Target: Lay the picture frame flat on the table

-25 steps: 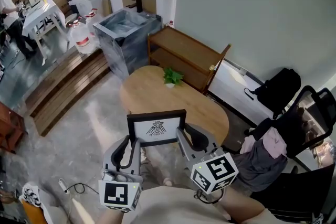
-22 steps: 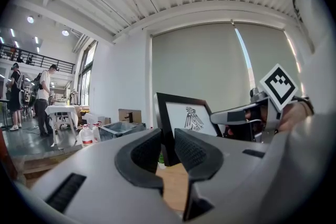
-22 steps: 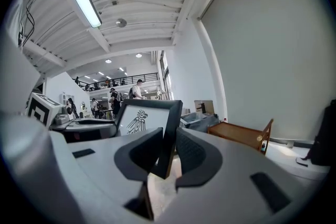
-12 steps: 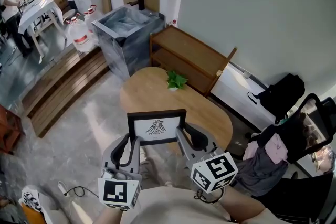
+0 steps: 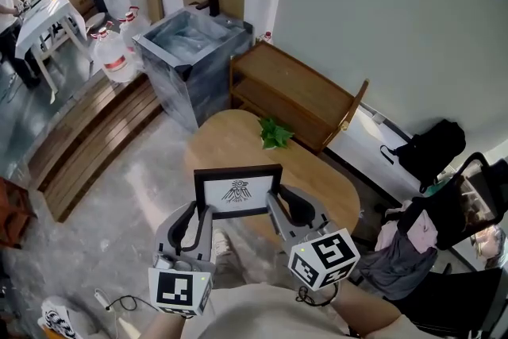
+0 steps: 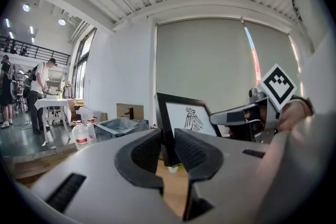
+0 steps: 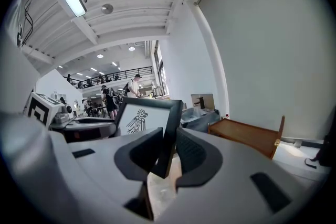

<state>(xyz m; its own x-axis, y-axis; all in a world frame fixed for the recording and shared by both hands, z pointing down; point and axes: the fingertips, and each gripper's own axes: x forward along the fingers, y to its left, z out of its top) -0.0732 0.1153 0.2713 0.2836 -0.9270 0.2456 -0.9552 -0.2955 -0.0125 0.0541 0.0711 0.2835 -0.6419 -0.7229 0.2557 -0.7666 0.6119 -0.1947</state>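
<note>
A black picture frame (image 5: 237, 191) with a white mat and a bird drawing is held upright in the air, in front of the oval wooden table (image 5: 230, 140). My left gripper (image 5: 203, 210) is shut on the frame's left edge (image 6: 164, 134). My right gripper (image 5: 274, 205) is shut on its right edge (image 7: 169, 136). In the left gripper view the frame (image 6: 186, 120) stands between the jaws, with the right gripper (image 6: 247, 113) beyond it. The frame's lower edge is hidden behind the gripper bodies.
A small potted plant (image 5: 275, 133) stands at the table's far side. Behind it is a low wooden shelf (image 5: 295, 95) and a grey stone basin (image 5: 189, 52). Water bottles (image 5: 113, 53) and wooden steps (image 5: 87, 135) lie left. A chair with clothes (image 5: 413, 238) is right.
The frame and both grippers keep their pose in the head view. The room has shifted slightly, so the table and plant sit a little farther right and lower than before.
</note>
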